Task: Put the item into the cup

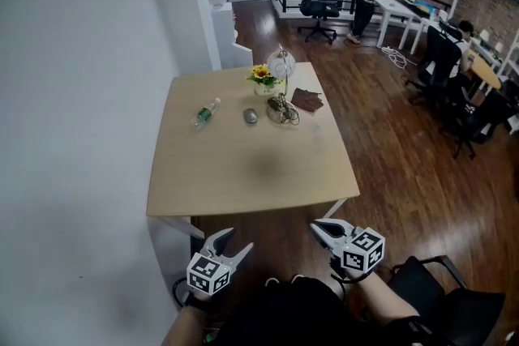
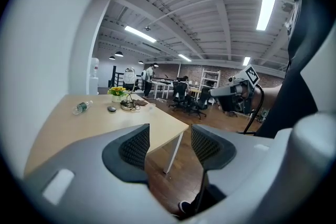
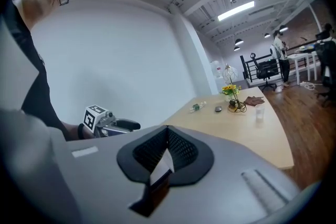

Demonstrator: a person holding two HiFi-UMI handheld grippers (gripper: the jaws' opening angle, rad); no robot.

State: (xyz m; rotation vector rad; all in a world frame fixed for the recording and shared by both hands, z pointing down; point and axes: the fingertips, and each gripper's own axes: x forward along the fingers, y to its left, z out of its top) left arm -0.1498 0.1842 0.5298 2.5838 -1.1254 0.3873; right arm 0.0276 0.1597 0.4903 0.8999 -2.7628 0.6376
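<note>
Both grippers hang below the near edge of the wooden table, close to the person's body. My left gripper is open, and nothing lies between its dark ribbed pads. My right gripper is shut, and in the right gripper view a thin white item is pinched between its pads. A small clear cup stands on the table near its right edge, far from both grippers. I cannot make the cup out in the head view.
At the far end of the table are a plastic bottle, a grey mouse, a pot of yellow flowers beside a wire stand, and a brown pouch. A white wall runs along the left. A black chair stands at the lower right.
</note>
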